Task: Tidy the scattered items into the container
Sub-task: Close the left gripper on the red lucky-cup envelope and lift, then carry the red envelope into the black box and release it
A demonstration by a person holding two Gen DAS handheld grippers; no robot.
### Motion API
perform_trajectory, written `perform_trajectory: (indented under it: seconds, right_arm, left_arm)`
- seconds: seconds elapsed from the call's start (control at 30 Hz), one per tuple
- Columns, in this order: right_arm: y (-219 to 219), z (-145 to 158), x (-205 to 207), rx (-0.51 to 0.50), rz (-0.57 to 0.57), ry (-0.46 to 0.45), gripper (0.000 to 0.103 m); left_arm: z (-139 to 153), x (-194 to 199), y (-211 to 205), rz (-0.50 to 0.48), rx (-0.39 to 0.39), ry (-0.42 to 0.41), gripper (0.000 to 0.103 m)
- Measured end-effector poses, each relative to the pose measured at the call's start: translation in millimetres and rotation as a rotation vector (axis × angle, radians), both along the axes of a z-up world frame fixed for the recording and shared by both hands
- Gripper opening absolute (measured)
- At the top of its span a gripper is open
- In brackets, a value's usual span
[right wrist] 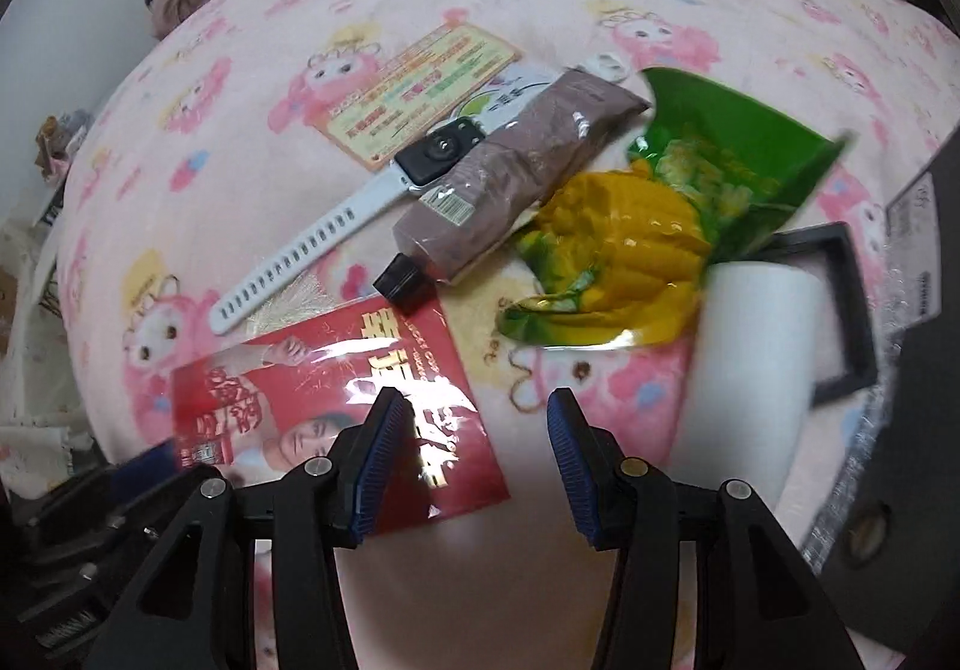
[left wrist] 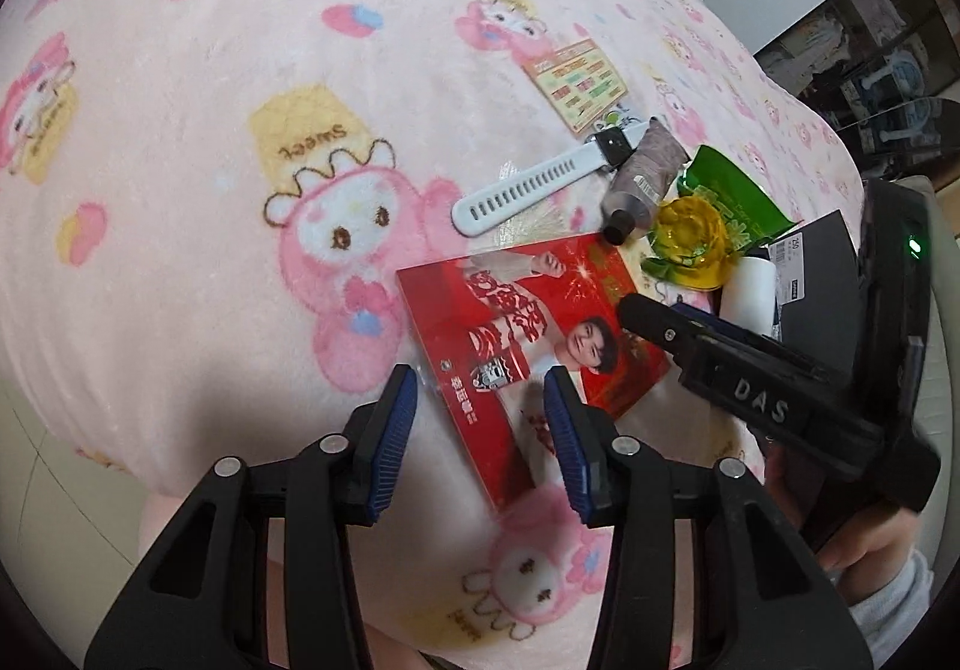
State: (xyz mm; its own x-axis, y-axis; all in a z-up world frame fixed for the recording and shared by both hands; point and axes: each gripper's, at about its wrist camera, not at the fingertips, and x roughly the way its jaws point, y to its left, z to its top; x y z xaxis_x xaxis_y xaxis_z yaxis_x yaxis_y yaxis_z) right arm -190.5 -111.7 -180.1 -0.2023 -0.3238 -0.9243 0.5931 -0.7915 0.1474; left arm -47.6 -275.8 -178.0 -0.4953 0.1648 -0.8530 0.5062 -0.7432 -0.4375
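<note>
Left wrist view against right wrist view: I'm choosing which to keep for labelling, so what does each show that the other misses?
Only the left wrist view shows the right hand-held gripper from outside, black and marked DAS, with open jaws, plus glass-fronted shelves behind.

Only the right wrist view shows the black open box frame and a blurred cluttered corner at its left edge.

Both show the pink cartoon blanket, red glossy packet, white-strapped watch, brown squeeze tube, green-and-yellow snack bag, white cylinder and colourful printed card.
</note>
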Motion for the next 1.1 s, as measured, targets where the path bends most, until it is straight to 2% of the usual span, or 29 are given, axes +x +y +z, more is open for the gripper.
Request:
perform_trajectory:
  seconds: [0.03, 0.07, 0.1, 0.23, 0.4, 0.53, 0.6, 0.7, 0.77, 0.8, 0.9, 1.0, 1.1]
  right_arm:
    - [-1.5, 0.8, 2.5, -0.020, 0.017, -0.002, 0.045]
    - [-2.4, 0.8, 4.6, -0.051, 0.033, -0.034, 0.046]
    - [-1.9, 0.5, 8.4, -0.084, 0.043, -0.083, 0.045]
    - [7.0, 5.0, 26.3, -0.096, 0.077, -0.089, 0.045]
    - [39.8, 18.8, 57.4, -0.188, 0.071, -0.217, 0.044]
    - [47.6, 21.7, 70.5, -0.155, 0.070, -0.169, 0.044]
    - [44.1, 15.1, 62.4, -0.138, 0.041, -0.159, 0.044]
    - [39.2, 0.4, 54.3, -0.124, 0.026, -0.173, 0.044]
    - [39.1, 1.7, 58.2, -0.129, 0.033, -0.166, 0.044]
    - [39.1, 4.9, 62.0, -0.137, 0.047, -0.169, 0.044]
    - [46.3, 17.9, 69.8, -0.140, 0.057, -0.148, 0.044]
    - [67.6, 35.8, 75.3, -0.177, 0.026, -0.134, 0.044]
    - [94.6, 57.6, 77.6, -0.215, -0.013, -0.112, 0.044]
  left_arm:
    - [0.5, -0.8, -0.6, -0.005, 0.000, 0.000, 0.034]
    - [2.1, 0.1, -0.2, -0.011, -0.007, 0.002, 0.034]
    - [4.6, 1.7, -0.2, -0.017, -0.021, 0.005, 0.033]
    - [12.4, 14.7, -3.2, -0.037, 0.011, 0.028, 0.033]
    - [21.3, 34.0, -3.4, -0.062, -0.008, 0.041, 0.034]
    - [7.3, 28.0, -6.4, -0.049, -0.031, -0.012, 0.037]
    - [1.1, 24.0, -3.7, -0.062, -0.025, -0.026, 0.043]
    - [4.3, 22.4, 7.2, -0.091, -0.046, -0.033, 0.044]
    - [8.5, 23.1, 14.7, -0.116, -0.045, -0.032, 0.044]
    - [10.9, 23.8, 18.1, -0.123, -0.053, -0.036, 0.048]
    - [18.5, 24.4, 30.0, -0.150, -0.069, -0.040, 0.049]
    - [32.5, 25.4, 42.5, -0.181, -0.042, -0.011, 0.049]
    - [56.1, 22.8, 62.1, -0.235, -0.067, 0.030, 0.049]
